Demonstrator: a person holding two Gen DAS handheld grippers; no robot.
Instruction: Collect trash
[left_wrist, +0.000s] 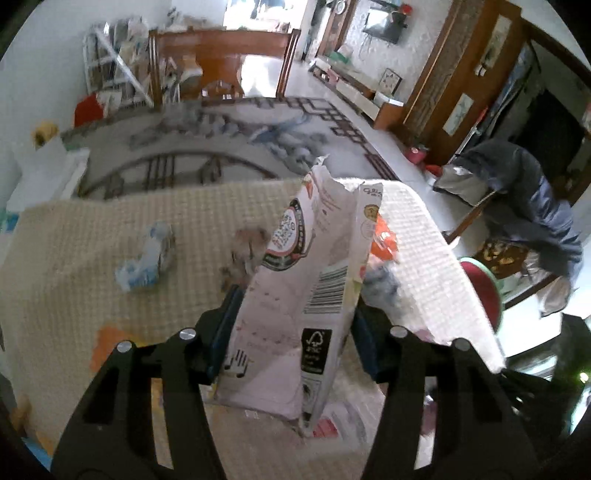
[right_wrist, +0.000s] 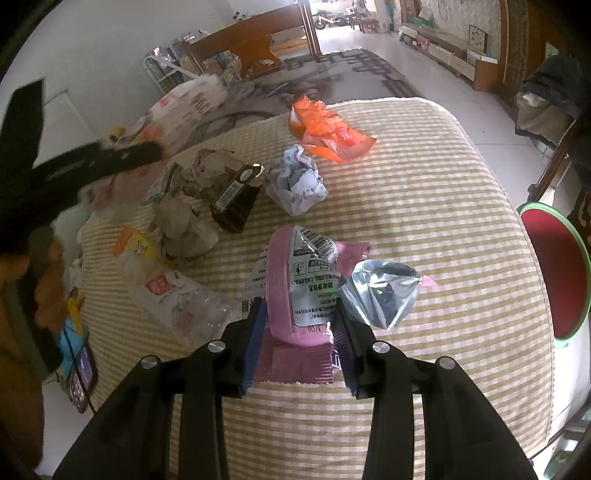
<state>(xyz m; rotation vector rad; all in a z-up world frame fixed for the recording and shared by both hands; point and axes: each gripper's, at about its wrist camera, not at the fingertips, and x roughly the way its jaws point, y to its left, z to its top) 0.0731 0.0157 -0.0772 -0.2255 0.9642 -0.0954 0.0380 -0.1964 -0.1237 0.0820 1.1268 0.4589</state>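
Gripping a torn white paper carton (left_wrist: 295, 295) printed with a barcode and a round red-and-black seal, left gripper (left_wrist: 291, 332) with blue-padded fingers (left_wrist: 221, 332) clamped on the carton's two sides, carton upright and lifted off the counter (left_wrist: 92, 229) covered in a cream waffle-weave cloth. Beyond the carton, lying on the cloth: a crumpled blue-and-white wrapper (left_wrist: 147, 258) to the left, a blurred brownish crumpled wad (left_wrist: 243, 251) just beside the carton's left edge, an orange foil wrapper (left_wrist: 384, 240) partly hidden behind its right edge. Farther off, a patterned grey rug (left_wrist: 221, 140) on the floor and a wooden bench (left_wrist: 221, 62) against the far side.

Closing on a pink ribbed plastic packet (right_wrist: 288, 280) with a silver printed label, right gripper (right_wrist: 299, 339) with fingers (right_wrist: 255, 339) pressed to the packet's sides, packet resting on the striped cloth near the counter's front edge, its open silver foil mouth (right_wrist: 380, 291) flaring to the right. Past it, well apart: a crumpled white-and-blue paper ball (right_wrist: 295, 181), a dark brown wedge-shaped carton (right_wrist: 236, 199), grey-brown crumpled paper (right_wrist: 184, 221), a clear plastic bag (right_wrist: 177, 295) with a red label, an orange foil wrapper (right_wrist: 325, 129) near the far edge. At the right rim, a round red bin (right_wrist: 554, 273) with a green edge, beside the counter.
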